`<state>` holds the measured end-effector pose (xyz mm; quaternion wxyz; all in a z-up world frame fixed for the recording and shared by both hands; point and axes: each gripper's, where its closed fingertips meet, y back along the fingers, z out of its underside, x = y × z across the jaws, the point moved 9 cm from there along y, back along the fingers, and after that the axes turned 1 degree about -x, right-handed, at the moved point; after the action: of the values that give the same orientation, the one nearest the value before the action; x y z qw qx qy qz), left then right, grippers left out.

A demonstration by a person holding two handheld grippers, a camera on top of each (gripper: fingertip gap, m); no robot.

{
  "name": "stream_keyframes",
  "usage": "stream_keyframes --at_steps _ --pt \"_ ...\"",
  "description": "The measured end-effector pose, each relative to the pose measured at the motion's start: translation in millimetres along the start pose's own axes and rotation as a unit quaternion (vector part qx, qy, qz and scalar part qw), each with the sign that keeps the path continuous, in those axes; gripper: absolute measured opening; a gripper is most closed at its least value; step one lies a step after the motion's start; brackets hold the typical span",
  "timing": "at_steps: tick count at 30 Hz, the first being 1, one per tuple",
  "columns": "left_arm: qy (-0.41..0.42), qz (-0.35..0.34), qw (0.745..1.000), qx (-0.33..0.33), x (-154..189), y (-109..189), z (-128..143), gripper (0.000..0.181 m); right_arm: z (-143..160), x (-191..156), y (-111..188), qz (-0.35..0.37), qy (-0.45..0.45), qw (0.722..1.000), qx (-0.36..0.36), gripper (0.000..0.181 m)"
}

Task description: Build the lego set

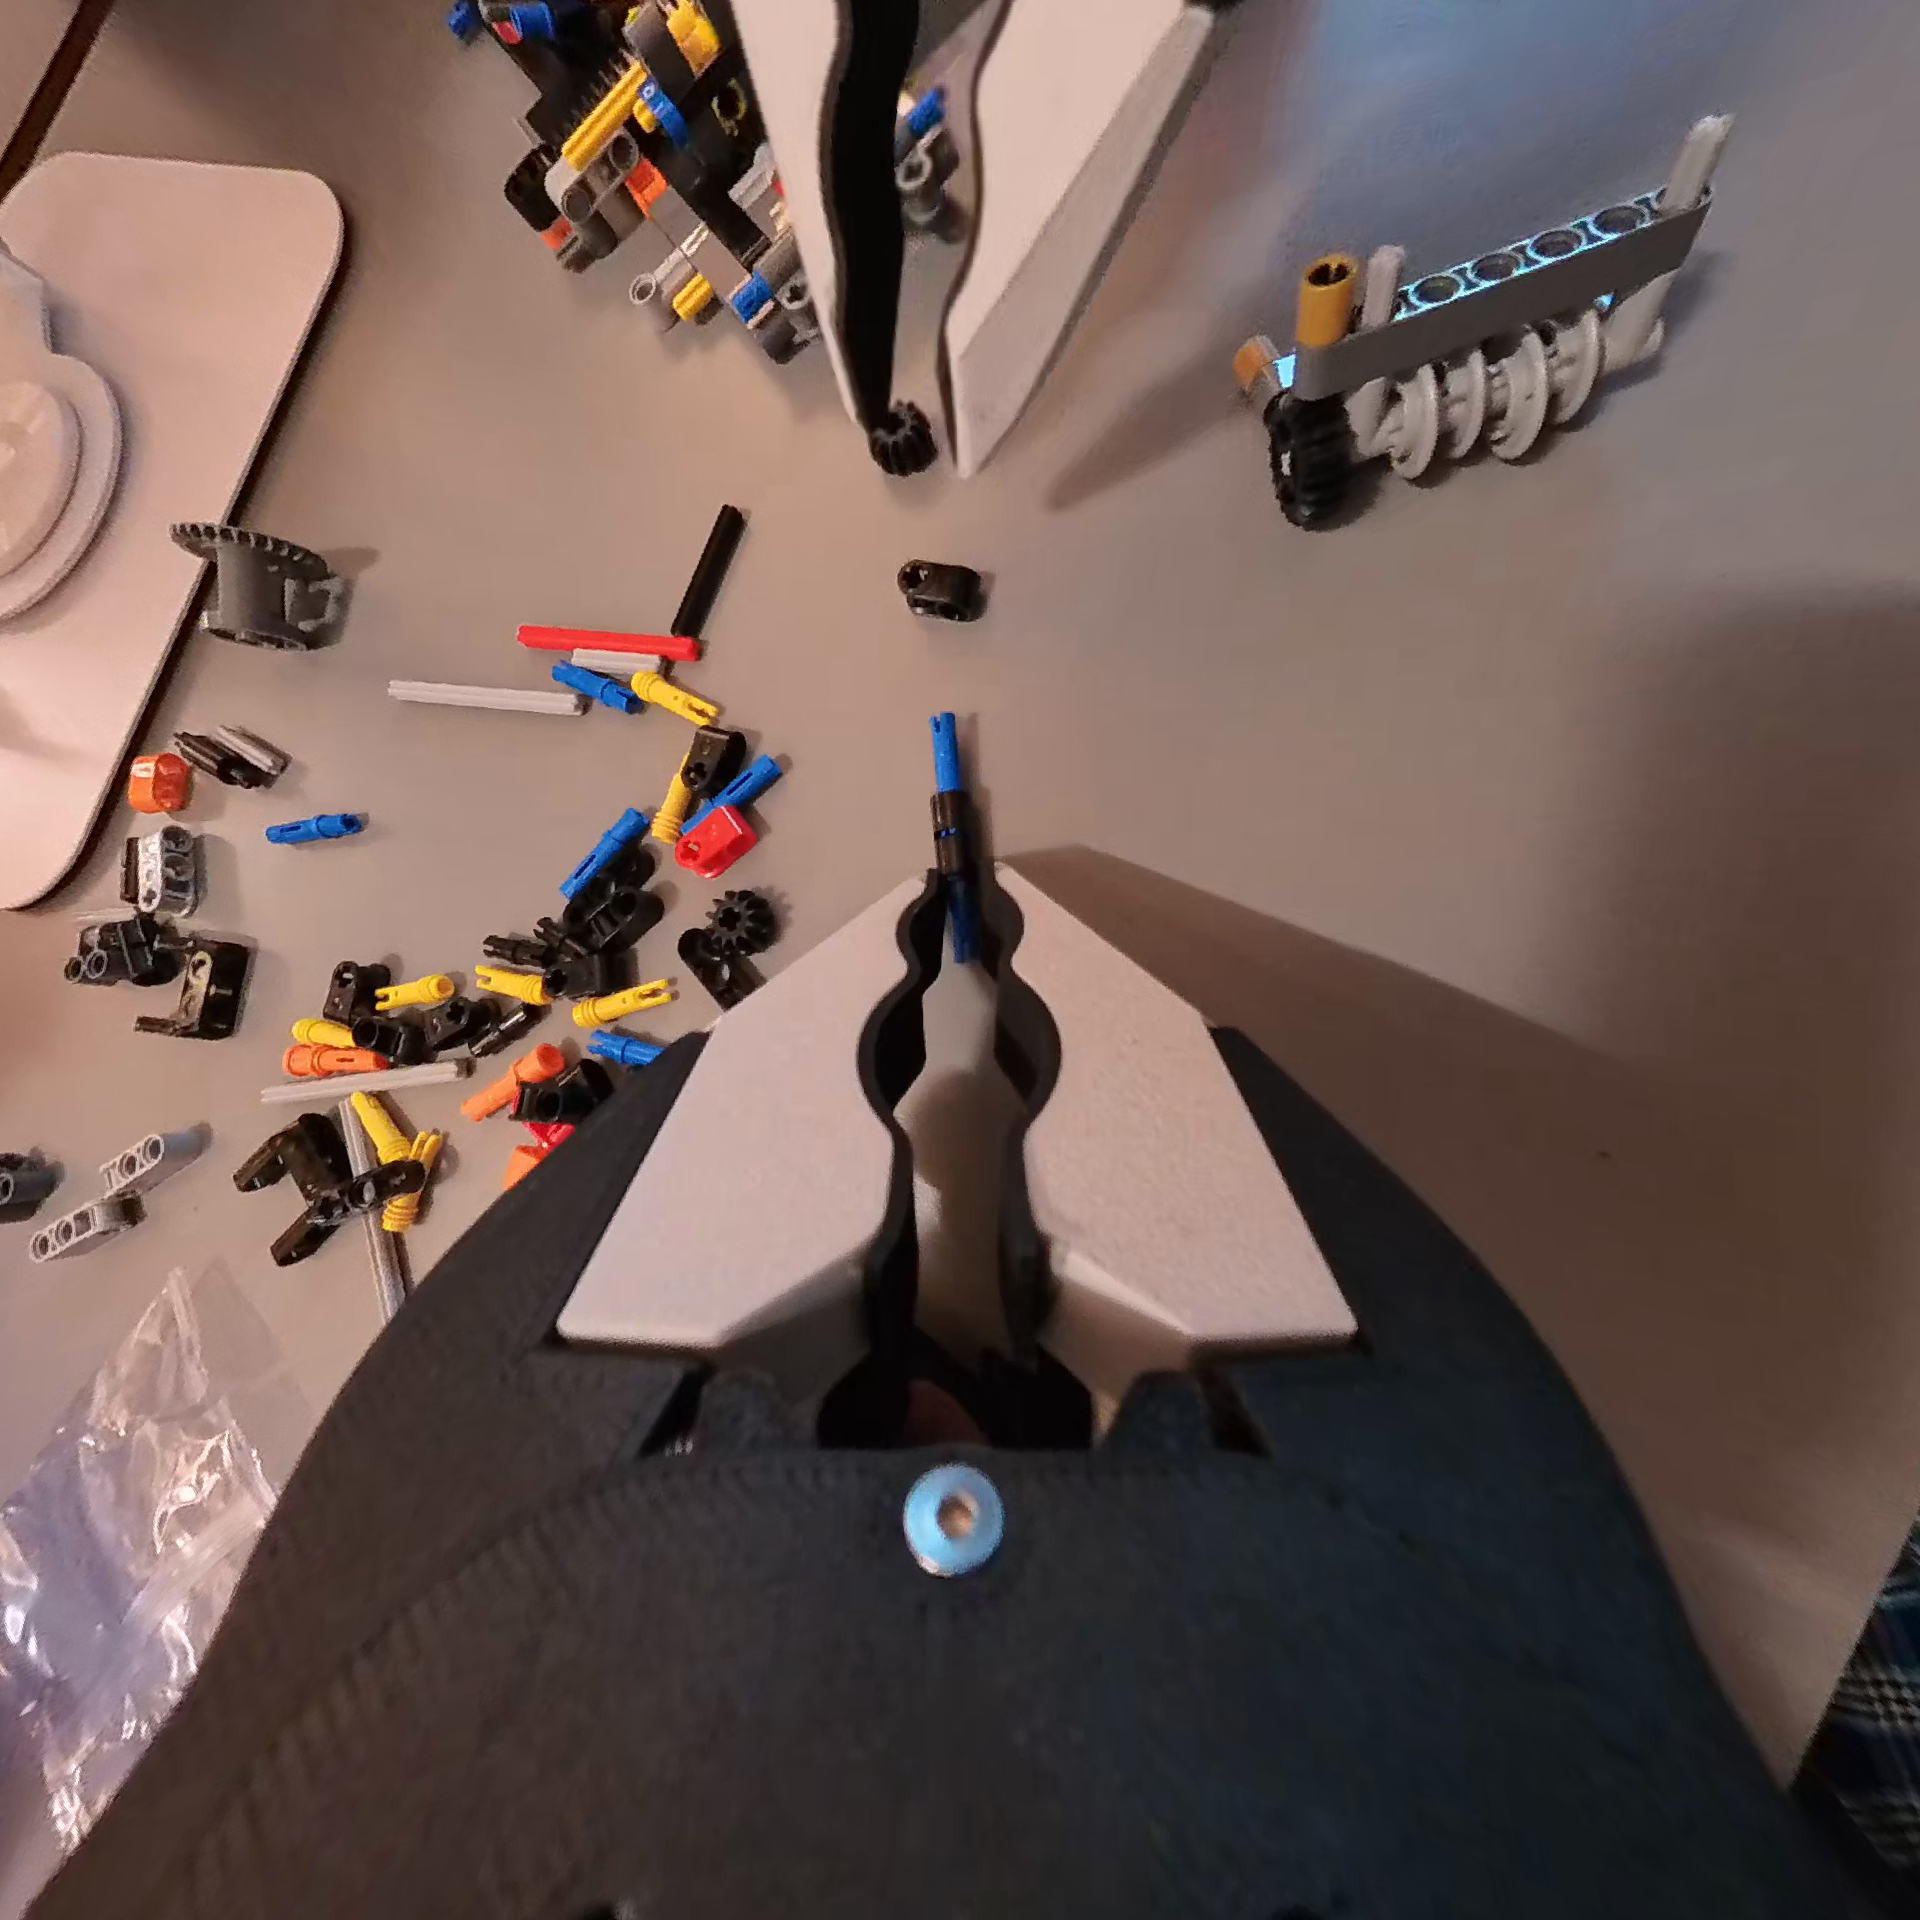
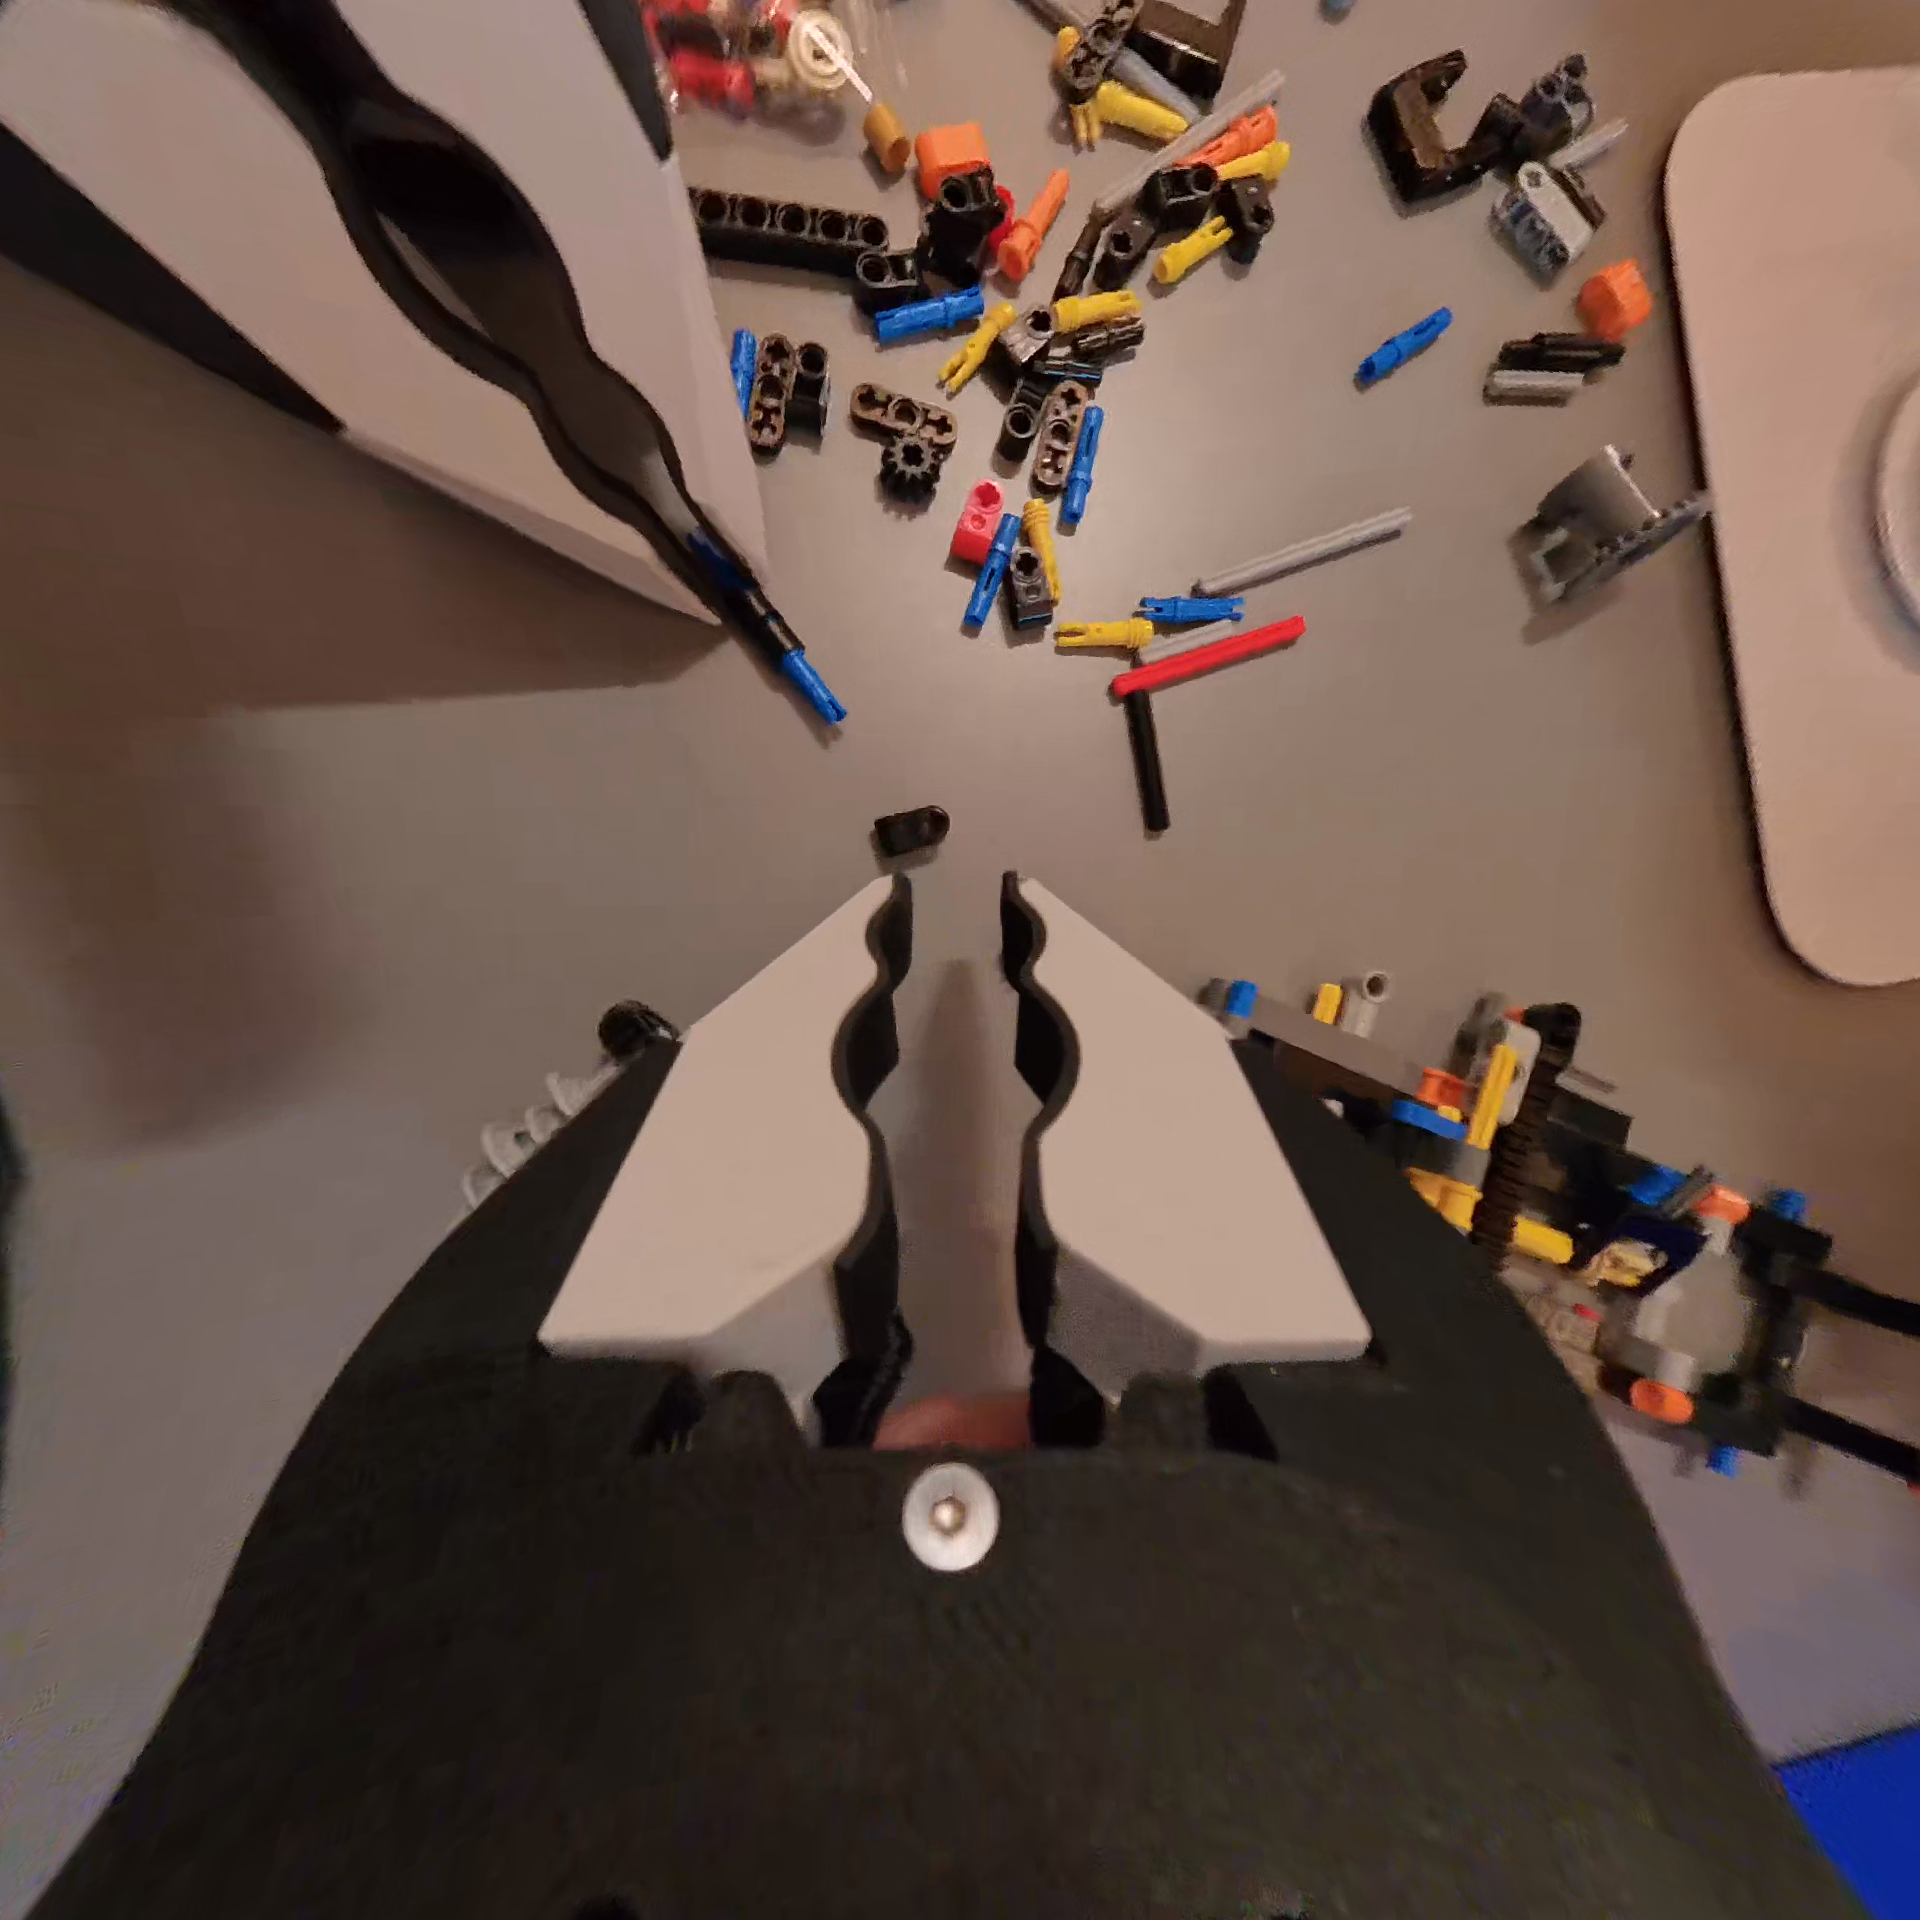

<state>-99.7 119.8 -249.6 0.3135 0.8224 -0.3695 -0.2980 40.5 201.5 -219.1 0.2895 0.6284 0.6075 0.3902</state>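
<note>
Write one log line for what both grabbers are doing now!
left gripper: shut on blue-and-black pin | right gripper: open, empty, near black connector

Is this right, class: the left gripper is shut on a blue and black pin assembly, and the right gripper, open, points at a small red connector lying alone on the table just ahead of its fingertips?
One detail is wrong. The small connector ahead of the right gripper is black, not red, as the right wrist view shows. The rest stands: the left gripper is shut on the blue and black pin assembly.
</note>
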Motion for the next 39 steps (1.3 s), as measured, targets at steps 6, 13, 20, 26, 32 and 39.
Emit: stream_keyframes --at_steps 6,13,20,26,32,39 --pt "-0.001 -0.009 1.0 -0.004 -2.2 0.6 1.3 0.003 -5.3 -4.2 -11.2 -0.012 0.047 0.999 -0.004 0.019" --pt "-0.001 -0.005 1.0 -0.002 -2.0 -0.2 0.5 0.003 -5.2 -2.9 -22.2 -0.015 0.071 0.997 -0.018 0.012" --pt "-0.012 -0.004 1.0 0.007 -2.7 0.3 -1.0 0.003 -6.8 -4.0 -23.5 -0.032 0.08 0.996 -0.005 0.011" --pt "-0.02 0.002 1.0 0.012 -0.4 -0.7 -4.0 0.003 -11.3 -10.7 -27.2 -0.043 0.092 0.995 0.009 0.01" --pt "-0.028 0.005 1.0 0.004 1.4 -2.5 -4.6 0.003 -11.9 -11.4 -27.9 -0.046 0.09 0.995 0.013 0.01" --pt "-0.034 0.004 0.999 0.003 1.6 -3.0 -4.7 0.003 -11.2 -11.3 -27.9 -0.049 0.084 0.995 0.016 0.01"
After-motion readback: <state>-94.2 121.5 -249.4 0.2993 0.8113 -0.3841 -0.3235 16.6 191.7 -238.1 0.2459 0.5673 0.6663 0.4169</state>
